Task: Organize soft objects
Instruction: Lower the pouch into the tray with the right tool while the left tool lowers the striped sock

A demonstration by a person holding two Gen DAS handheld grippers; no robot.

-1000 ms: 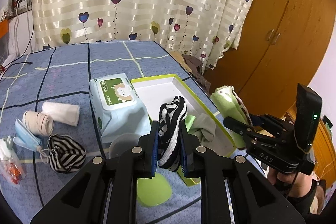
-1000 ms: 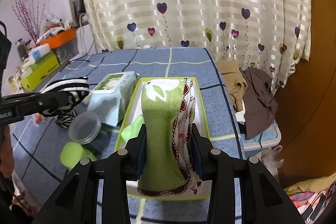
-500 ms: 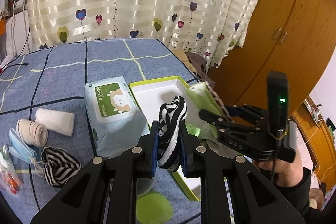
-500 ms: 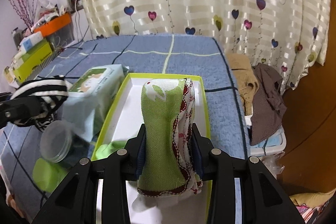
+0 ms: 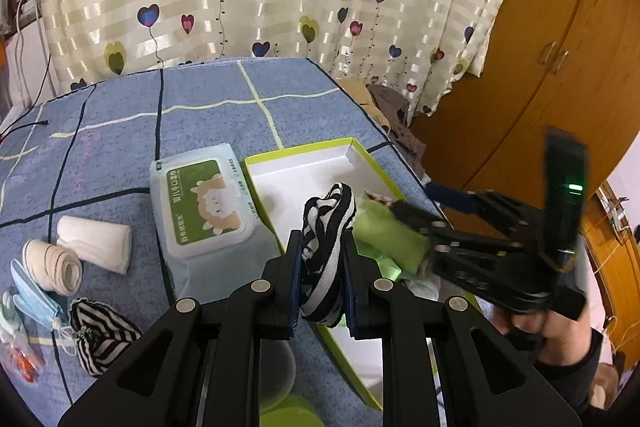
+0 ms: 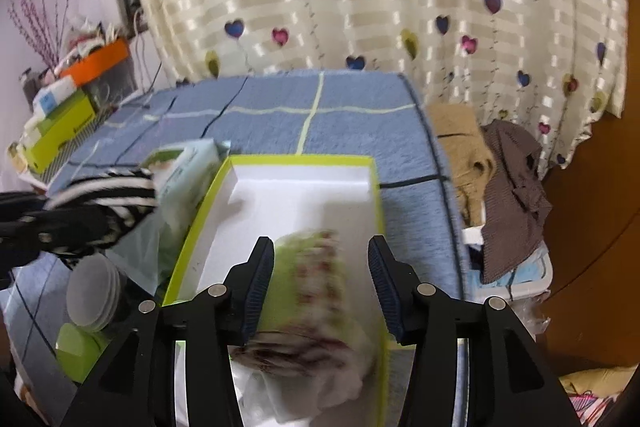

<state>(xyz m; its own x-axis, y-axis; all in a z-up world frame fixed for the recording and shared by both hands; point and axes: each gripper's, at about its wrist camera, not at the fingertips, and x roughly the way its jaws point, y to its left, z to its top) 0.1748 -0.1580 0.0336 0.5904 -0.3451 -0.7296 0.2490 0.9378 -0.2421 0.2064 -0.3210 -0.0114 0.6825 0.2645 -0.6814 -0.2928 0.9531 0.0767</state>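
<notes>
The left gripper [image 5: 322, 281] pinches a black-and-white striped sock [image 5: 327, 247] above the green-rimmed white box [image 6: 304, 199]. The right gripper [image 6: 322, 287] has just been opening, its jaws spread around a blurred green cloth roll [image 6: 308, 287] inside that box. Beside the box lies a wet-wipes pack [image 5: 204, 211]; its label writing is illegible.

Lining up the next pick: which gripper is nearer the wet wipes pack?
Left. The left gripper, shut on the striped sock, hangs just beside the wet wipes pack; the right gripper is over the box, farther off.
</notes>
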